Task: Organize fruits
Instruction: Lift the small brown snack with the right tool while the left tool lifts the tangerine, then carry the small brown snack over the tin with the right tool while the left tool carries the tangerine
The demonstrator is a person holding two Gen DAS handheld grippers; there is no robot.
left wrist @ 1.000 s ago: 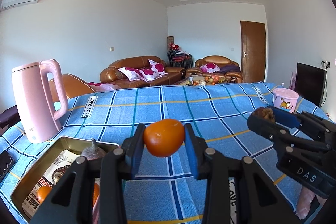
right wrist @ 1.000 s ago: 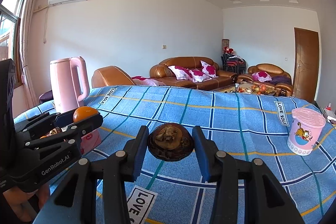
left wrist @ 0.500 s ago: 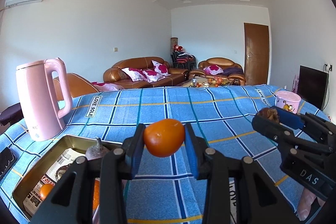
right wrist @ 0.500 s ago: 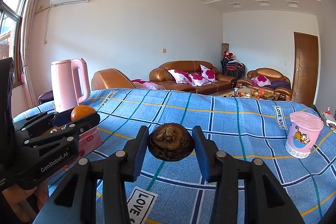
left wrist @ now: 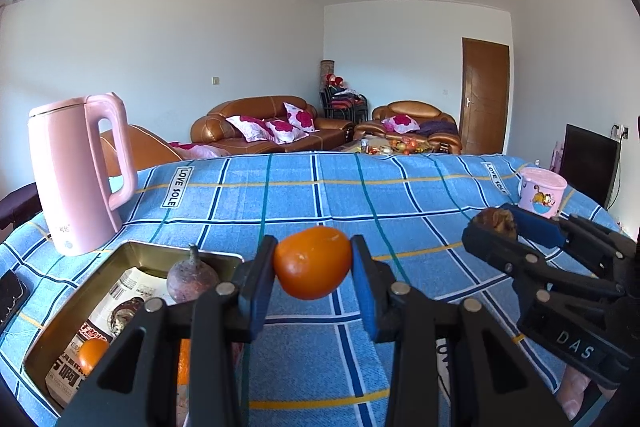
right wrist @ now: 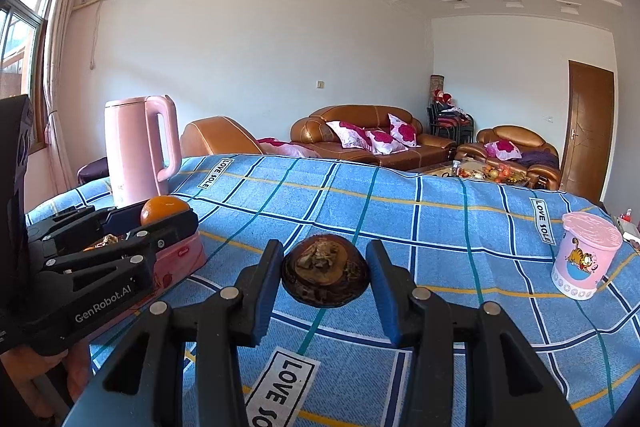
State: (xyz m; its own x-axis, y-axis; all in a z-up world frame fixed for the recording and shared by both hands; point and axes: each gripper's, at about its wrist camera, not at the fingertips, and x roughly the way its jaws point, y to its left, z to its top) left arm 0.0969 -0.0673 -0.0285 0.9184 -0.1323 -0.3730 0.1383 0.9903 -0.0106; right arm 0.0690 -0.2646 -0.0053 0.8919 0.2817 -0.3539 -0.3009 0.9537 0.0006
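While both grippers are loaded up, there's plenty that could slip here. The left gripper point(left wrist: 312, 263) is pinching an orange point(left wrist: 312, 262) by its sides, held in the air over the blue checked tablecloth point(left wrist: 360, 195), just right of the metal tray point(left wrist: 136, 255) that already has a reddish-purple fruit point(left wrist: 191, 281) and a small orange fruit point(left wrist: 93, 354) on a sheet of newspaper. The right gripper point(right wrist: 325, 273) is clamped on a dark brown mangosteen point(right wrist: 325, 270), also off the table. My worry: both fruits are round and smooth, with contact only at two small spots, so a quick swing could roll one out. Also, the grippers hang close together, so heading for the tray at once might knock them together.
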